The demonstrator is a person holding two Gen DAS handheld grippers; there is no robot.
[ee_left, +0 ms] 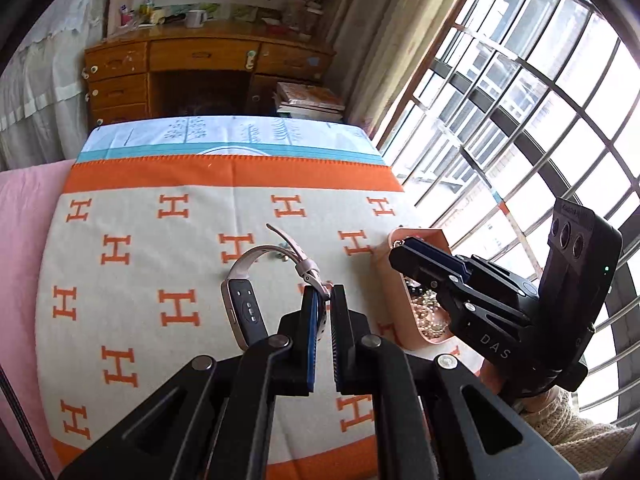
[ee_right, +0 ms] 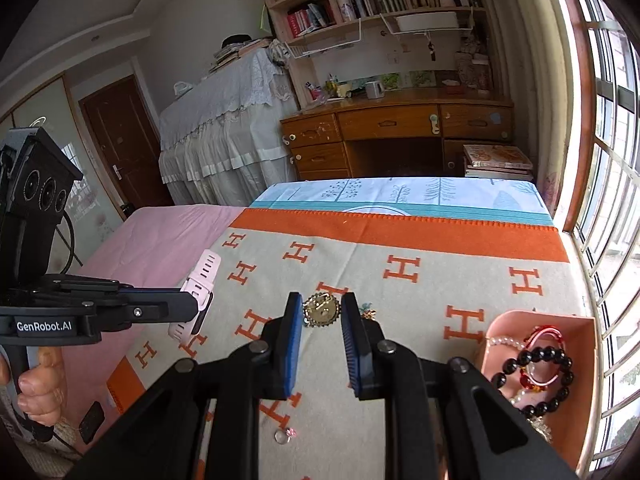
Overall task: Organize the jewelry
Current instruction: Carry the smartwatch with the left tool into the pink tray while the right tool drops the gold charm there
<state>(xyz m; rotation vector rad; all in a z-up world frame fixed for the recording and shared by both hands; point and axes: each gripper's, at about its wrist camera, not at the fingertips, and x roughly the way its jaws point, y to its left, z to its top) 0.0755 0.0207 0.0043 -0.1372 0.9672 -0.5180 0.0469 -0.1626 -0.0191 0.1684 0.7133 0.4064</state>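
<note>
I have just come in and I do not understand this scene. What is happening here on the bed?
A person is sorting jewelry with two hand-held grippers. The left gripper is shut on the strap of a pink watch and holds it above the blanket. The right gripper has nothing between its pads; a gold brooch lies on the blanket beyond it. A pink tray near the window already holds bracelets and beads. A small ring is not yet put away.
</note>
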